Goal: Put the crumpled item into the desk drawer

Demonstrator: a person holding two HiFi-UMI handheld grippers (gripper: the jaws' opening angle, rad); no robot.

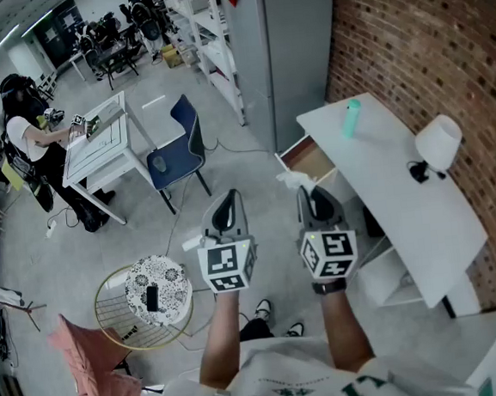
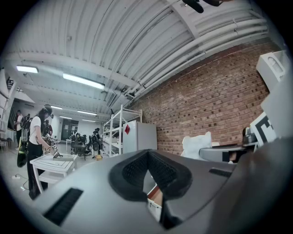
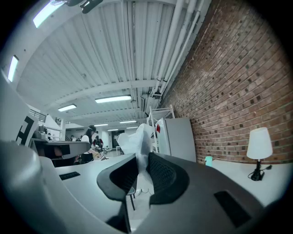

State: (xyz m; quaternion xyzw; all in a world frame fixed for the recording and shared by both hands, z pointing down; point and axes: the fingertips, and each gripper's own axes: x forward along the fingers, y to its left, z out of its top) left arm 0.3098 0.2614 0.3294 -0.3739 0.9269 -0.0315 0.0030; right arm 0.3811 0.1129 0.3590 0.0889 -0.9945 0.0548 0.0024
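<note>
We pinch the crumpled item (image 3: 136,139) in our right tongs (image 3: 141,178).
White, thin and creased, it flares upward; our left tongs (image 2: 147,176) sit clenched, empty.

We record bright, even indoor light from ceiling tube lights (image 2: 84,81) at the upper left of both gripper views. Shadows are soft, and the darkest patch lies under the desk (image 1: 402,188) in the head view. Straight lines bow toward every edge, and the gripper views have black corners. Close to the lens, the left gripper (image 2: 147,160), the right gripper (image 3: 138,160) and the crumpled item (image 3: 136,137) render slightly soft.
</note>
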